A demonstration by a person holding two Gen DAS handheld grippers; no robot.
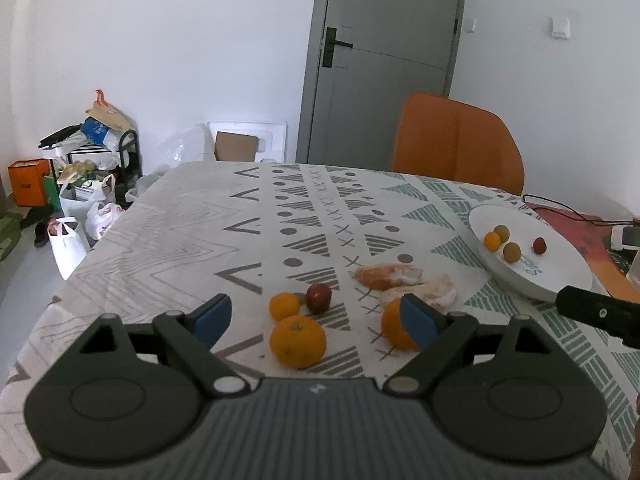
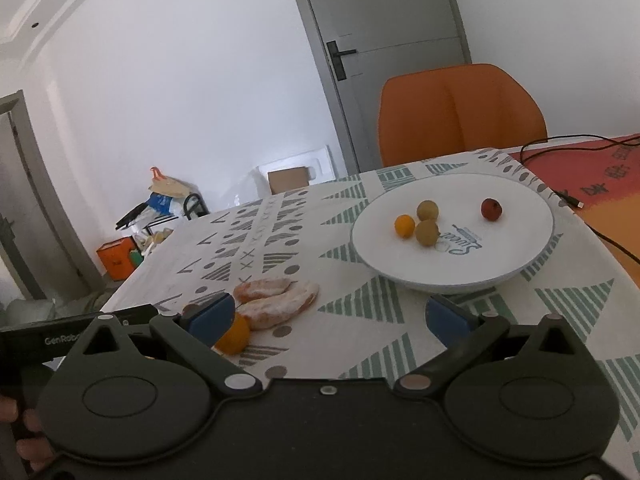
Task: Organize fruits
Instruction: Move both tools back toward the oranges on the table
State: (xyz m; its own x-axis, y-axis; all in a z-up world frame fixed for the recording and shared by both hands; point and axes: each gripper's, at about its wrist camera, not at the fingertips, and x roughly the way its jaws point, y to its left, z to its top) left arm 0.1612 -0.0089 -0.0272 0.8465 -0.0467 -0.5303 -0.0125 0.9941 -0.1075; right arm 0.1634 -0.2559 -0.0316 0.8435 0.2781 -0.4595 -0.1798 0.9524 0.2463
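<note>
In the left wrist view my left gripper stands open above the patterned tablecloth, and a big orange lies between its blue pads untouched. A small orange fruit and a dark red fruit sit just beyond it. Another orange is half hidden behind the right pad. Two peeled citrus pieces lie further on. The white plate holds several small fruits. My right gripper is open with nothing between its pads, just short of the plate, where a small orange fruit, two greenish-brown fruits and a red fruit lie.
An orange chair stands behind the table's far edge. A black cable runs over a red-orange mat at the right. Bags and a laden rack stand on the floor at the left. A grey door is shut behind.
</note>
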